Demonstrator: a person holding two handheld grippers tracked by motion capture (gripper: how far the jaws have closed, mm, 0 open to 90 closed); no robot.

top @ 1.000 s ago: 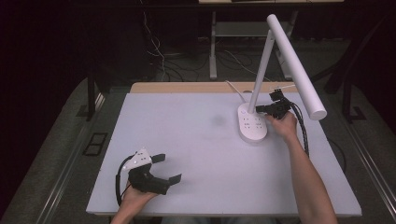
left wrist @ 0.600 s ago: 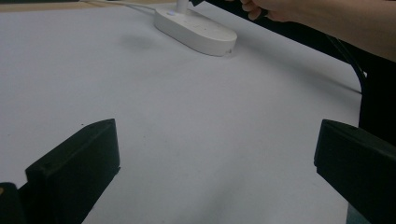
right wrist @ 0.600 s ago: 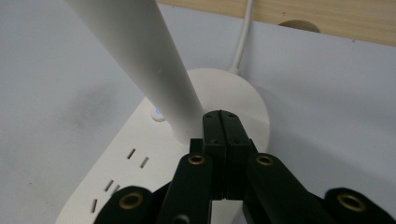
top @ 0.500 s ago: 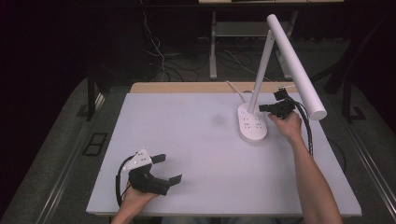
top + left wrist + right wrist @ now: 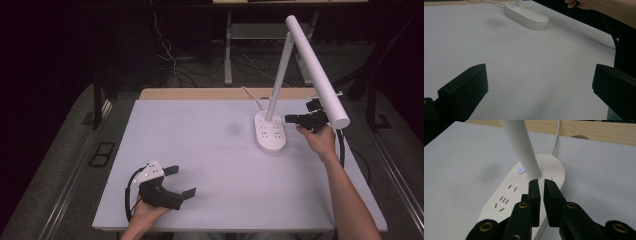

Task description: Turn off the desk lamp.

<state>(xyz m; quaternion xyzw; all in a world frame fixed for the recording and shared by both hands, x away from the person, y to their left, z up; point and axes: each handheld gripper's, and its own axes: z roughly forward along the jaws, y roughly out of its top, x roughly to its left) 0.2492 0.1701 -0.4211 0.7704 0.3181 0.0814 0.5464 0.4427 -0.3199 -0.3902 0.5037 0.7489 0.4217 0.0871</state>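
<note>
A dark room surrounds a white table (image 5: 200,150) whose far edge shows a strip of bare wood; cables and metal frame legs lie in shadow beyond it at the top of the high view. On the table's right half, in the upper right of that view, stands a white desk lamp (image 5: 302,55), its stem rising from an oval base (image 5: 270,132) and its long tube head slanting down toward the right. The base carries rows of socket slots and a small button (image 5: 520,170) lit blue just beside the foot of the stem. A white cord (image 5: 251,95) runs from the base toward the wooden edge.

The right gripper (image 5: 291,119) sits just right of the base, under the lamp head, pointing left at it. In the right gripper view its jaws stand nearly together, with a narrow gap and nothing between them; they have just been parting slightly. Their tips hang above the base, close to the stem's foot, without touching it as far as can be seen.

The left gripper (image 5: 180,181) rests at the lower left of the high view, near the table's front edge, well apart from the lamp. Its jaws are spread wide over bare table.
</note>
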